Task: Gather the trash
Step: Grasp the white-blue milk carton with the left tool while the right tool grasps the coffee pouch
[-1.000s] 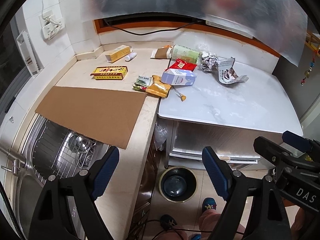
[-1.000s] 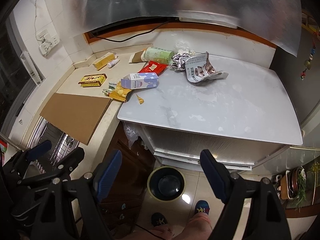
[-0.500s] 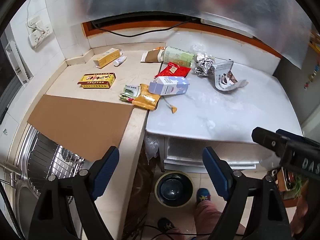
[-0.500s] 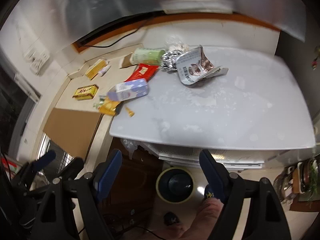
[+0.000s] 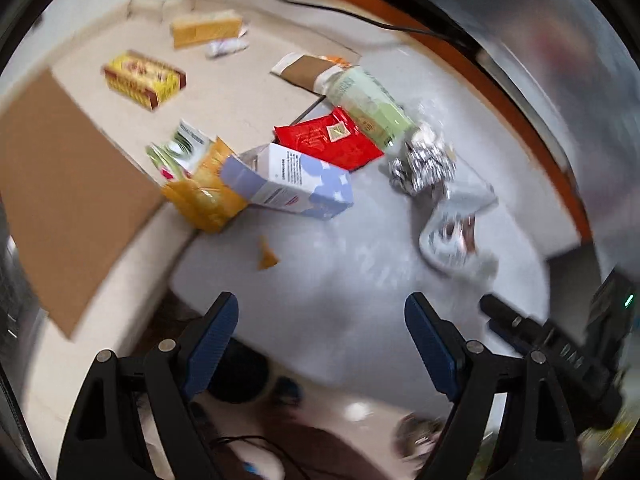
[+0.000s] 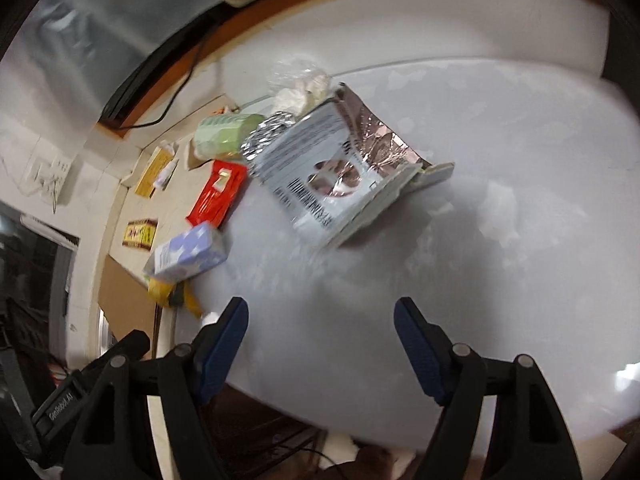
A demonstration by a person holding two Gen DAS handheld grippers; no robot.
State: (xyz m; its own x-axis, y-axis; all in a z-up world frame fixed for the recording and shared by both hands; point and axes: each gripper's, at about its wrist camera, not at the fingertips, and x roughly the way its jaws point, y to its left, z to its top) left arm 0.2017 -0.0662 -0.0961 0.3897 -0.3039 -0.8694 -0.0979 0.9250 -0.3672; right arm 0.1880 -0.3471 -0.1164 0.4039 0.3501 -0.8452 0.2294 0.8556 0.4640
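Left tongs (image 6: 60, 396): "GenRobot.AI" label

White table (image 6: 500, 280): foil bag (image 6: 340, 176), blue carton (image 5: 288, 184), red packet (image 5: 328, 142), crumpled foil (image 5: 424, 164).

Spread tongs (image 5: 322, 324) above littered table (image 5: 360, 280)

Carton: pale lilac-and-white paperboard carton (image 5: 290, 184), lying on its side, centre of the left view.
Red pouch: flat red foil pouch (image 5: 330, 142), just above the carton.
Green pack: light green cylindrical pack (image 5: 368, 108), tilted, upper centre.
Foil: crumpled silver foil ball (image 5: 422, 162), right of centre.
Torn bag: opened white printed bag with a shiny lining (image 6: 340, 172), centre of the right view.
Yellow wrapper: crinkled, centre left (image 5: 204, 196).
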